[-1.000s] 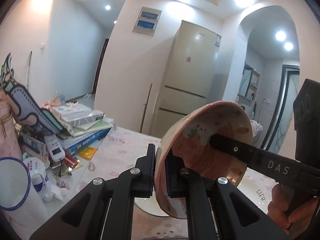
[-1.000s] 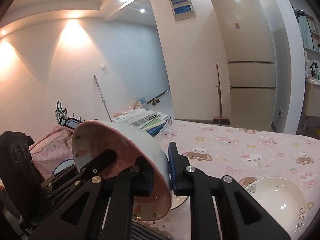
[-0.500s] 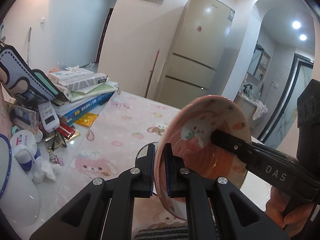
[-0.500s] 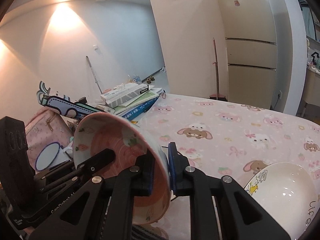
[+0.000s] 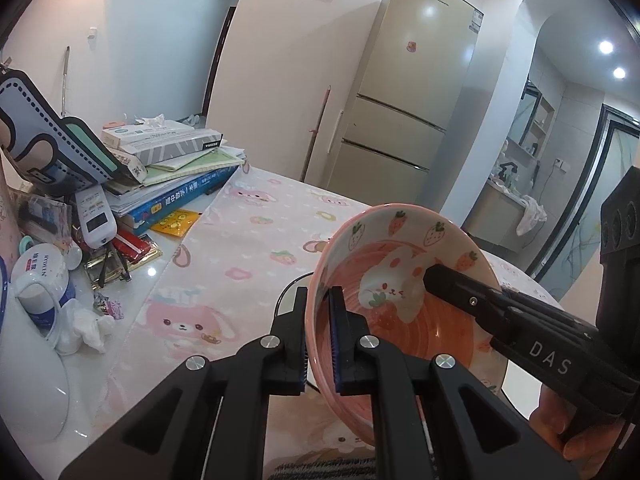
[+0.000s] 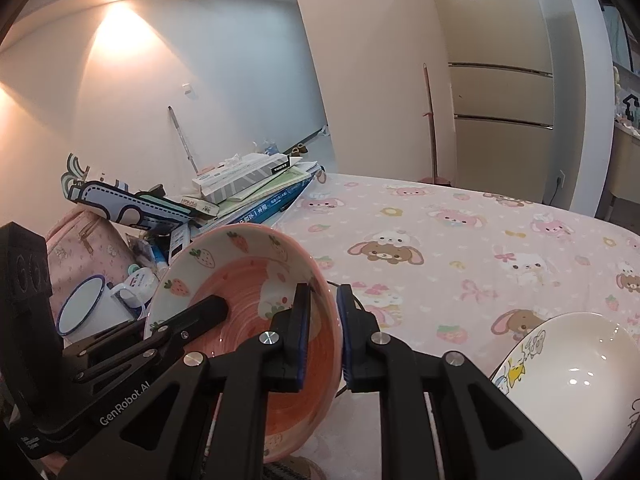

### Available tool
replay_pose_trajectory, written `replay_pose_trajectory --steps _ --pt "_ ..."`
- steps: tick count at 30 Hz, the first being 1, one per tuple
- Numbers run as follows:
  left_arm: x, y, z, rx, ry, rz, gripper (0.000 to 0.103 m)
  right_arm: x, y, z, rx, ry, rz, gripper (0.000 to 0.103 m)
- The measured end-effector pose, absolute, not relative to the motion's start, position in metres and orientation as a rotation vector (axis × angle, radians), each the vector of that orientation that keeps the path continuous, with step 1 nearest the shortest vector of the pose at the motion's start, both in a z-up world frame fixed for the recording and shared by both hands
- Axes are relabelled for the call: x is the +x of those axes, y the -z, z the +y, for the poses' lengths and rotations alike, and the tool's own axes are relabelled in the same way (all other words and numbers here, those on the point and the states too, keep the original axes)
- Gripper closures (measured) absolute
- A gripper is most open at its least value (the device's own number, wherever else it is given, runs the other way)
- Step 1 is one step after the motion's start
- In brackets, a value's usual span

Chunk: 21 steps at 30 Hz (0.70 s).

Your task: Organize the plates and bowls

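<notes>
Lowering advised level: pink bowl (image 5: 404, 304) pinched at opposite rims by left gripper (image 5: 318, 338) and right gripper (image 6: 322, 338) jaws.

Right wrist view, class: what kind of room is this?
Probably a home dining area: a tall fridge, a table under a pink cartoon tablecloth, and a strawberry bowl.

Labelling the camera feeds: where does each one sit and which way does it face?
Left wrist: rides the left tongs, facing fridge and archway; own fingers pinch the pink bowl; right tongs and a hand enter.
Right wrist: rides the right tongs, facing the tablecloth and white bowl; left tongs enter.
Shared: bowl, book pile, fridge.
</notes>
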<state>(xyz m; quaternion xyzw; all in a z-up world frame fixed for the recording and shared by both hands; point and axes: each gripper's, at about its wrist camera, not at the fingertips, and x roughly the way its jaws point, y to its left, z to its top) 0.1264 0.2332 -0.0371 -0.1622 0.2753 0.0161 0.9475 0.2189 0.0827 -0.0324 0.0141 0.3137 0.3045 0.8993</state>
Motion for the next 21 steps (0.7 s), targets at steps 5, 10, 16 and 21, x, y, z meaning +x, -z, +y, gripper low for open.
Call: replay_pose_trajectory --steps 5,10,16,21 --pt "0.126 0.037 0.228 -0.305 -0.077 0.538 0.094 0.222 0.039 0.084 0.023 -0.632 0.628 0.088" --pt "0.13 0.041 0.229 -0.308 -0.07 0.562 0.094 0.222 0.04 0.087 0.0 -0.625 0.636 0.088" --pt "0.134 0.045 0.227 -0.299 -0.063 0.594 0.094 0.227 0.046 0.083 0.006 -0.617 0.67 0.088" --pt "0.134 0.048 0.227 -0.308 -0.057 0.608 0.094 0.223 0.047 0.085 -0.021 -0.609 0.661 0.088"
